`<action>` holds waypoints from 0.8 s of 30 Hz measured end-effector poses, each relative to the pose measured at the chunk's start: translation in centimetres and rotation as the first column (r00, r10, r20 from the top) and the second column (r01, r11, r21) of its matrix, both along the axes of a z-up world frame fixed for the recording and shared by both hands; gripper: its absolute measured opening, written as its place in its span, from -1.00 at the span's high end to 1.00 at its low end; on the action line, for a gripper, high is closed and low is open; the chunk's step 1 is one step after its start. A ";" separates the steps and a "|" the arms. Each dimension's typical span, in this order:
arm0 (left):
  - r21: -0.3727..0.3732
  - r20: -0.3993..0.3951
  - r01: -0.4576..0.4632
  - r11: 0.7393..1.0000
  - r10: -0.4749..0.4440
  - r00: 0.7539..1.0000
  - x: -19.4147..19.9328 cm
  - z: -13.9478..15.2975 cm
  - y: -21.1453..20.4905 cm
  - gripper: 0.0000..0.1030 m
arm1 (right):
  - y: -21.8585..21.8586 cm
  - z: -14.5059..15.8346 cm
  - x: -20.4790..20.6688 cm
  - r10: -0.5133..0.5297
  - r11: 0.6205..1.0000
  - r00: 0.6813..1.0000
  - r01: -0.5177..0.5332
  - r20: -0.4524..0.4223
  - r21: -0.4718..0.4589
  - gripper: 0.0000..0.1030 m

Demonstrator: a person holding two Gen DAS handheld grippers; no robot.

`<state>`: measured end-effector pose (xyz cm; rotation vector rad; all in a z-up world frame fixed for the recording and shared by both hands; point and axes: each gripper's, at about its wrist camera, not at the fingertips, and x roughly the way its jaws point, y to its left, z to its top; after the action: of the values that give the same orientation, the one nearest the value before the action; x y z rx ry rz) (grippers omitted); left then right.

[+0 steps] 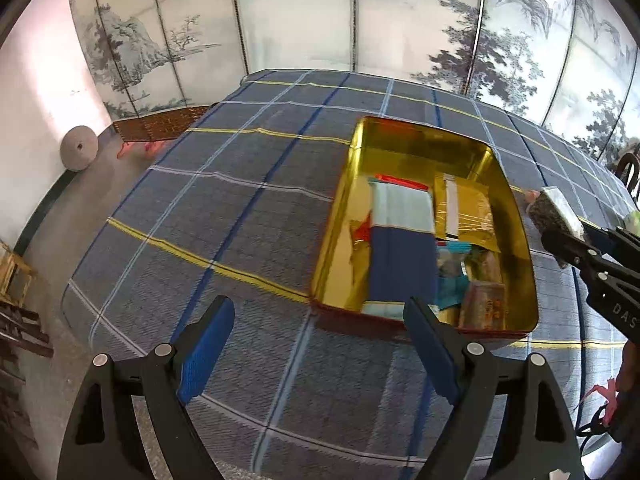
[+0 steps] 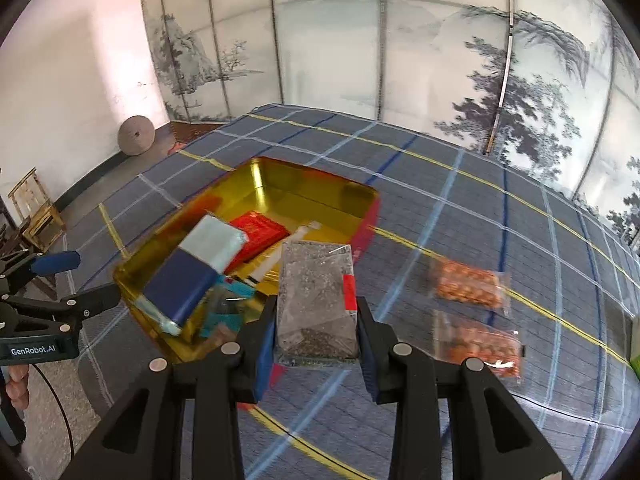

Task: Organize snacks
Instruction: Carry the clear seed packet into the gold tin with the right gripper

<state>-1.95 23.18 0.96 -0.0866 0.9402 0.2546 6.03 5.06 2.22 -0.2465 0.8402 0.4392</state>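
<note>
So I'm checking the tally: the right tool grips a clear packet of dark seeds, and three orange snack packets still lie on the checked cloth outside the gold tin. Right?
Not quite: two orange snack packets lie on the checked cloth, not three, as the right wrist view shows. The rest holds: the right tool grips the clear packet of dark seeds, and both lie outside the gold tin.

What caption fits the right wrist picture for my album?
Right hand-held gripper carries a clear packet of dark snack toward the gold tin.
</note>
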 end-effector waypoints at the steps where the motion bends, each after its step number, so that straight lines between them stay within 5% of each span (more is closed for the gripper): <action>1: 0.000 0.001 -0.005 1.000 0.005 1.000 -0.1 0.0 0.2 -0.64 | 0.4 -0.1 0.0 0.005 1.000 1.000 -0.005 -0.003 -0.002 0.31; 24: -0.030 -0.010 -0.106 0.994 0.106 0.994 -1.9 -0.5 4.7 -0.65 | 5.0 -2.5 0.7 0.047 0.997 0.997 -0.050 -0.052 -0.055 0.31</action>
<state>-3.85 27.84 0.50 -0.1637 0.9490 0.3389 6.70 10.08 -0.30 -0.3099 0.8990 0.4695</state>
